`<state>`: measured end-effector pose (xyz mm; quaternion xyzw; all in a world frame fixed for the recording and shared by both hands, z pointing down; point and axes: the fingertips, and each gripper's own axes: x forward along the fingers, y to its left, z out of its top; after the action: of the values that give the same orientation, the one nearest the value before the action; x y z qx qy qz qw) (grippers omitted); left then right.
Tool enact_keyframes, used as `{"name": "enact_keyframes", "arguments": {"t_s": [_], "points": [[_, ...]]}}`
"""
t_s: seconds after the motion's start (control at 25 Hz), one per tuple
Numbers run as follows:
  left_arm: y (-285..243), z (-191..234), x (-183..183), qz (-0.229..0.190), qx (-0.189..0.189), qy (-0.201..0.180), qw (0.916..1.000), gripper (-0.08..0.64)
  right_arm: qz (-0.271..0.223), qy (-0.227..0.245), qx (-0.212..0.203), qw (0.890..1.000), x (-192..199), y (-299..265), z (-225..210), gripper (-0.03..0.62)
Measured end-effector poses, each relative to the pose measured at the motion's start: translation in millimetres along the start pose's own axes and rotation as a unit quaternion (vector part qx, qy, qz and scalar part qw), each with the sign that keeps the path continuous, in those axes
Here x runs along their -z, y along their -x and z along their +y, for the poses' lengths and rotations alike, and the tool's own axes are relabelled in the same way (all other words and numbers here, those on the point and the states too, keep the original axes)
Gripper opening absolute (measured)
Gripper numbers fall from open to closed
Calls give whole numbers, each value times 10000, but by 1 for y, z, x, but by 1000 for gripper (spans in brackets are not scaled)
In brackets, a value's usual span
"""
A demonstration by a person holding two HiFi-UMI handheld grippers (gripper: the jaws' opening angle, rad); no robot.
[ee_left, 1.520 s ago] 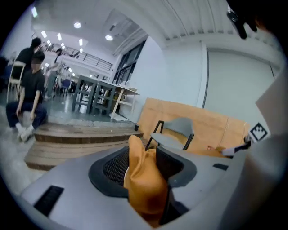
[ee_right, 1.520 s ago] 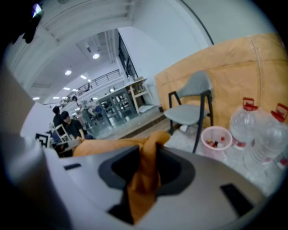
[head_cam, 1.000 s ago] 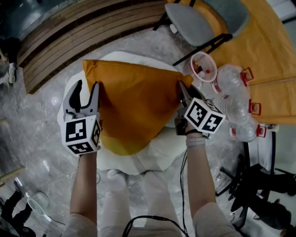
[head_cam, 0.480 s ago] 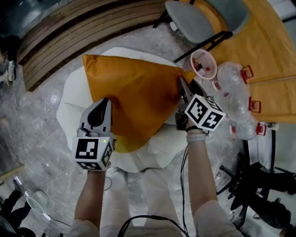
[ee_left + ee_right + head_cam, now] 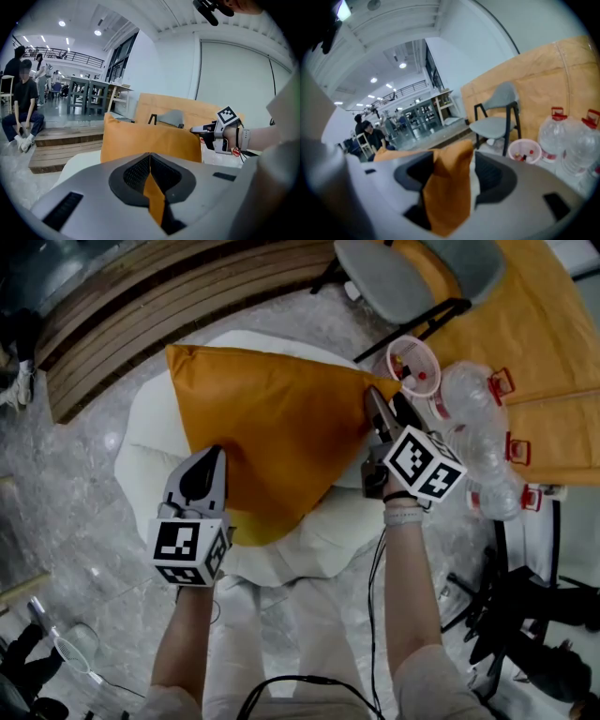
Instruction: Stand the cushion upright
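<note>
While both of my grippers sit at the orange cushion [image 5: 272, 442], the entries run as follows. Cushion: it rests on a white pouf [image 5: 314, 540], its broad face turned up toward the head view, one corner pointing to the wooden steps [image 5: 141, 306] and another reaching toward the pink-rimmed bin [image 5: 412, 367]; in the left gripper view its far edge rises as a panel ahead of me. Left gripper [image 5: 210, 457]: at the cushion's near left edge, jaws brought together, with a thin fold of orange fabric pinched flat between the pads. Right gripper [image 5: 382, 401]: at the cushion's right corner, jaws standing wide apart and just now opening; the corner lies bunched between them, close against one jaw, while a pale gap shows beside the other, so nothing is clamped there. Pouf: sits on a grey marbled floor [image 5: 75, 484], showing around the cushion on the near and left sides. Grey chair [image 5: 403, 277]: black legs, beyond the right gripper. Bin: just past the right gripper's tips, small items inside, too small to name. Clear water bottles [image 5: 478, 427]: red handles, grouped to the right of the bin. People: seated and standing in the far background of both gripper views.
</note>
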<state>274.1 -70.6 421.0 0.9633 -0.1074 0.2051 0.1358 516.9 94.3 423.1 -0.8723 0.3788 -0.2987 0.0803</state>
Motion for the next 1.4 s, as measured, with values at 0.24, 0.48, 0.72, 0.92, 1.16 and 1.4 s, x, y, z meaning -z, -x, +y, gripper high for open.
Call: {"name": "enact_keyframes", "arguments": {"t_s": [0.24,0.48,0.72,0.92,1.16,1.4], "points": [[5,0,2,-22,18,42,10000,29,-96,-47,-8,9999,-2,12,-4,264],[20,4,10,3,26,100,9999,29,-211,75,-45,9997,5,28,8,262],[36,8,16,19,27,104,9999,29,-185,425,-127,9988,18,41,27,259],[49,10,19,-41,104,98,9999,29,-312,553,-225,9977,24,55,44,135],[69,17,21,-97,117,234,9996,29,-299,789,-490,9952,40,76,74,25],[80,5,10,-231,239,215,9992,29,-144,1134,-921,9892,51,97,108,17]]}}
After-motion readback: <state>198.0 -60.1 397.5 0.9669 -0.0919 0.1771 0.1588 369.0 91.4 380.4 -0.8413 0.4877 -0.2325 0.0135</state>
